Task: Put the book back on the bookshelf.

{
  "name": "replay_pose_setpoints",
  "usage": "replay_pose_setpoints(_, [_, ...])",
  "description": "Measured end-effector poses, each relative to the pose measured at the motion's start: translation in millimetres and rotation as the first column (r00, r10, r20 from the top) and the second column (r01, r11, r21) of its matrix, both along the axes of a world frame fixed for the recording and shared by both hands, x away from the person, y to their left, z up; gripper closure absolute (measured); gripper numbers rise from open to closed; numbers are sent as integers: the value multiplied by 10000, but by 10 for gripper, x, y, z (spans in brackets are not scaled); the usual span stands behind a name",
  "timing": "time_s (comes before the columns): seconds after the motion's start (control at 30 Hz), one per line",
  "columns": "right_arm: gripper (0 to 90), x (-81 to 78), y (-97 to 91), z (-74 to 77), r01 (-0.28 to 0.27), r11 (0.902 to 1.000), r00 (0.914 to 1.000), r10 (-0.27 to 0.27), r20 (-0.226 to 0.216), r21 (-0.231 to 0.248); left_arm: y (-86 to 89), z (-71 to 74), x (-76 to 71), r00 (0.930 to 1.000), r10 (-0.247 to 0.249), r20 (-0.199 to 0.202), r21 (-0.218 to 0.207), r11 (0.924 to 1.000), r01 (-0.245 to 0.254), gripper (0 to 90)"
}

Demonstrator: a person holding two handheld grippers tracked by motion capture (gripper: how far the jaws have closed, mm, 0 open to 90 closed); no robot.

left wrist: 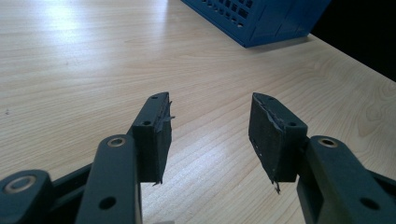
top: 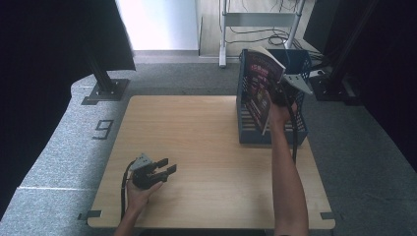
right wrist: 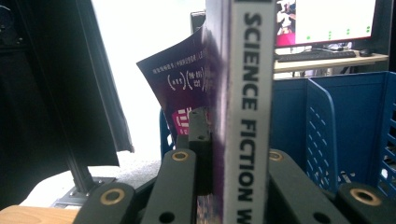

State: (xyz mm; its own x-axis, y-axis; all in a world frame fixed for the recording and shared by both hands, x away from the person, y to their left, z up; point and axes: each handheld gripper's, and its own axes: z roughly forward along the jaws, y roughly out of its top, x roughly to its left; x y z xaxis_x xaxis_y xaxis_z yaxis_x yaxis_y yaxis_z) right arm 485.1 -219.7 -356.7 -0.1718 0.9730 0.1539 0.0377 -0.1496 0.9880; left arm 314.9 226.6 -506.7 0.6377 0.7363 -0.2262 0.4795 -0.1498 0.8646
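Note:
A purple-covered book with a white spine reading SCIENCE FICTION is held upright over the blue slotted rack at the table's far right. My right gripper is shut on the book, one jaw on each side near the spine. The front cover curls away to the left. My left gripper rests low over the wooden table at the near left, open, with nothing between its worn black pads.
The blue rack has upright dividers and perforated walls; its corner lies ahead of the left gripper. Dark curtains and a metal stand foot flank the table. A desk with monitor and keyboard stands behind the rack.

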Motion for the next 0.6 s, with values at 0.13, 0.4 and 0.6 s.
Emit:
replay_pose_setpoints(0.13, [816, 64, 20, -21, 81, 10000, 10000, -81, 41, 37, 22, 2, 12, 10000, 29, -5, -26, 10000, -29, 488])
replay_pose_setpoints(0.4, [816, 128, 11, -75, 189, 9998, 9998, -189, -21, 50, 40, 19, 8, 10000, 59, 63, -106, 9999, -58, 489])
replay_pose_setpoints(0.6, [816, 174, 2, -102, 239, 9997, 9997, -240, 88, 95, 33, 20, 7, 10000, 63, 67, -102, 9999, -63, 489])
